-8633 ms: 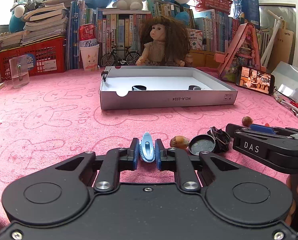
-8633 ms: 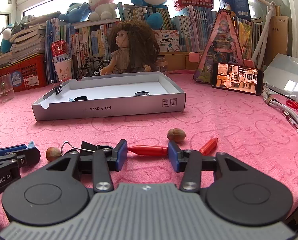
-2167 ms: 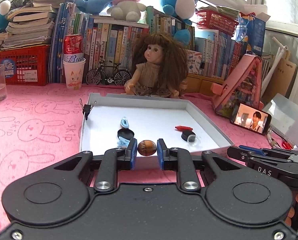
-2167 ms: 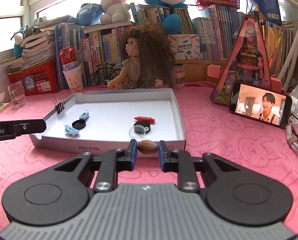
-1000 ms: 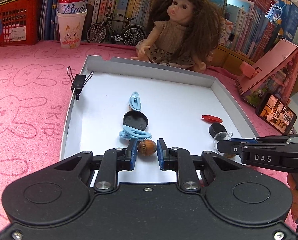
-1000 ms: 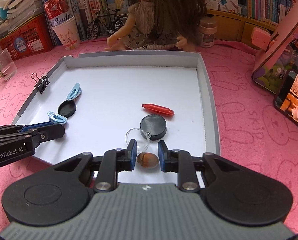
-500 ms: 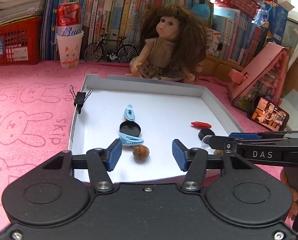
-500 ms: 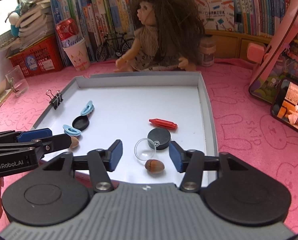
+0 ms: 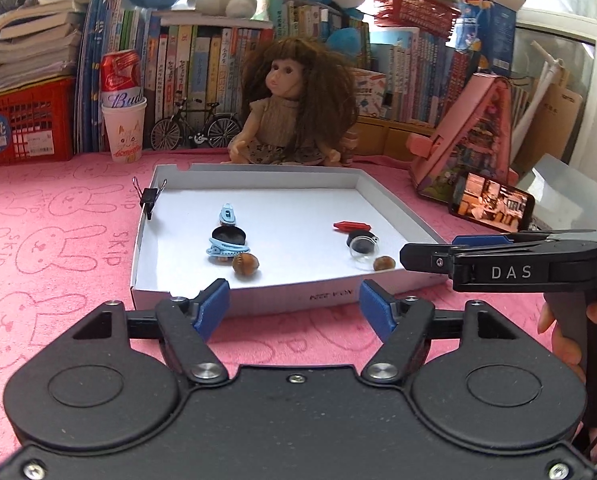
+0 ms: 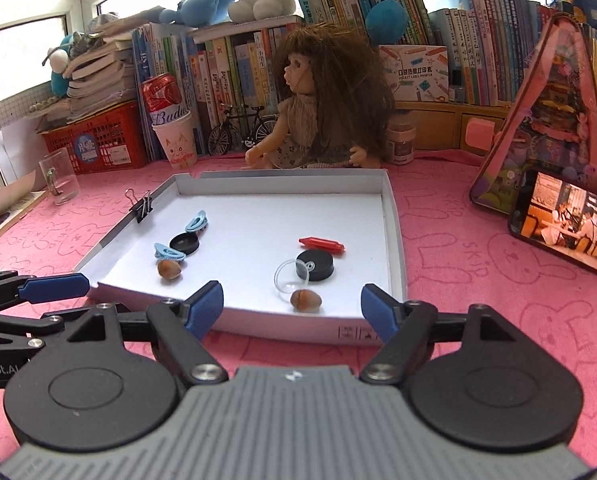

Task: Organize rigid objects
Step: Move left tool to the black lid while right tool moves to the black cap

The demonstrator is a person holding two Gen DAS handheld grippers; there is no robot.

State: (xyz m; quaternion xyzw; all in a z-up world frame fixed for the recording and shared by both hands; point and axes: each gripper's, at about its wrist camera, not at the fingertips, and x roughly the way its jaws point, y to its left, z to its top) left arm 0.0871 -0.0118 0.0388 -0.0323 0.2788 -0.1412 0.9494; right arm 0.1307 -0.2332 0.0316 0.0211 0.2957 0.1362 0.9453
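Both tongs stand just short of the white tray's (image 9: 178, 295) near wall, jaws parting and nothing between them; the left gripper (image 9: 294, 305) has one hazelnut (image 9: 245, 266) lying in the tray just ahead of its left finger, and the right gripper (image 10: 289, 308) has the other hazelnut (image 10: 305, 300) just ahead, between its fingers and past the near wall.

What could go wrong, to my eye: a hazelnut is round and may roll if a finger clips the tray wall; the right-hand nut lies touching, or nearly touching, the clear lens (image 10: 291, 278), which leans on the black disc (image 10: 315, 266), so a nudge could shift all three; the left-hand nut sits just beside a blue clip (image 9: 227, 249), easily knocked.

Hard to make out: whether anything is left on the pink cloth (image 10: 478, 288) nearer than the tongs, since their bodies block it; the print on the tray's front wall is blurred; the person's hand (image 9: 566, 340) on the right tong shows only at the frame's edge.
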